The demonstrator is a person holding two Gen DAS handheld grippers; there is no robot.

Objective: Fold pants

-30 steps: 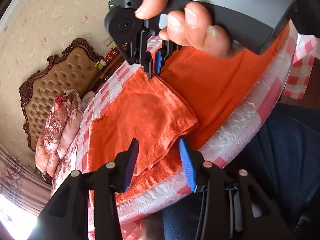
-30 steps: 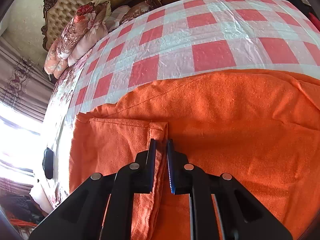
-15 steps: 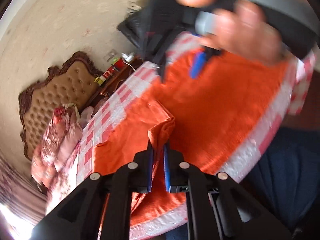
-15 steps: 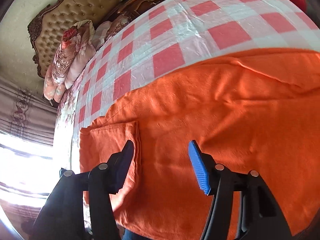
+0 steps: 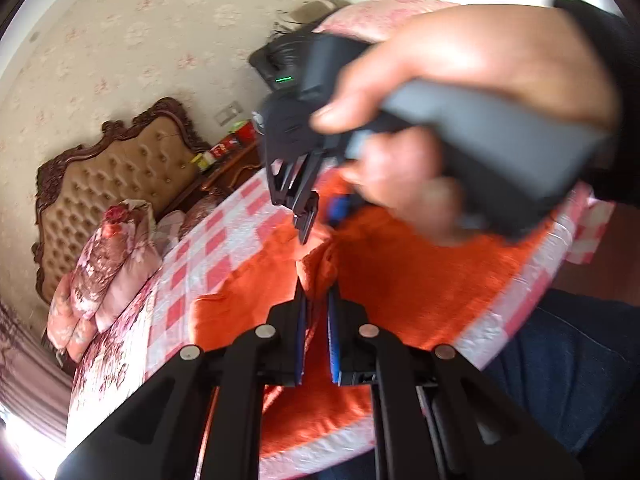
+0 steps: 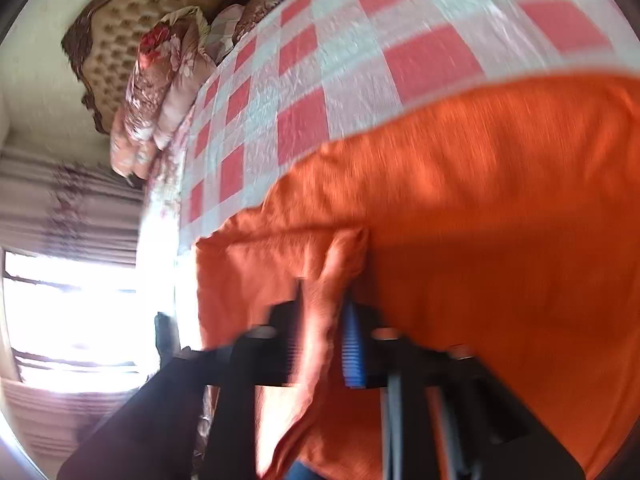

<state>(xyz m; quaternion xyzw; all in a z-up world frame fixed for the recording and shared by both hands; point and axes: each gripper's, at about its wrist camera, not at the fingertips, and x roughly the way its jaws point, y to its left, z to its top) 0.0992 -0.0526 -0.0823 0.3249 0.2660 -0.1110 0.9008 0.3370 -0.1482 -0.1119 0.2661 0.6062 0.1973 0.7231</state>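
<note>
Pinching the pants (image 5: 420, 280) hem, left hand-held gripper (image 5: 316, 320) and, at 12 o'clock, right hand-held gripper (image 5: 320, 216), jaws just closed, lift one edge together for folding.

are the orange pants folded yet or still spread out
Mostly spread: the orange pants lie flat on the checked cloth, one end doubled over and pinched.

Checked bedspread (image 6: 360, 92), floral pillows (image 5: 100, 264), tufted headboard (image 5: 132, 172), curtains (image 6: 72, 208).

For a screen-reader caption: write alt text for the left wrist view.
The left gripper is shut on a raised fold of orange pants spread over a red-and-white checked bed cover. Above it, a hand holds the right gripper at the same fold; a tufted headboard stands behind.
</note>
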